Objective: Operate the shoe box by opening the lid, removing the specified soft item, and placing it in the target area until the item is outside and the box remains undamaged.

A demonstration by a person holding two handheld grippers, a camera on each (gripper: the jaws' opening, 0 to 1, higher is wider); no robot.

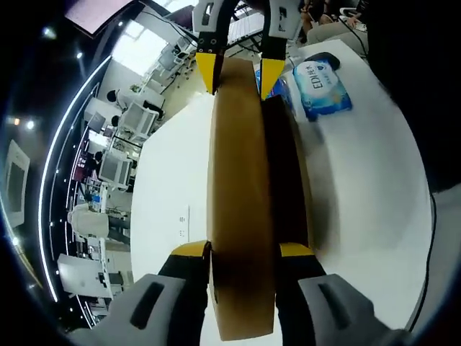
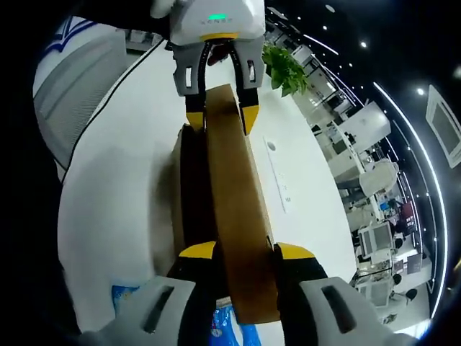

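left gripper view showed the left gripper [image 1: 243, 254] reaching along a raised brown cardboard lid [image 1: 241, 202], its yellow-tipped jaws set on either side of the lid's near edge and touching both faces, so it was clamped on the lid. at the far end of the same view the right gripper [image 1: 240, 74] came in from the top and pinched the lid's other end between its own yellow tips. right gripper view mirrored this: the right gripper [image 2: 243, 252] closed on the lid [image 2: 234, 194] at the bottom, and the left gripper [image 2: 220, 115], with a green light on its body, gripped the far end. the lid stood on edge, tilted up from the shoe box [image 1: 288, 180], which sat on a white table [image 1: 173, 187]. the box's inside looked dark brown and in shadow, and i could not tell what lay in it. a blue and white soft pack [image 1: 322, 86] lay on the table beyond the box, near the far gripper; in right gripper view a blue pack [image 2: 223, 324] was cut off behind the jaws. a person's white striped sleeve [image 2: 79, 79] showed at the upper left, and a green plant [image 2: 287, 68] stood past the table.
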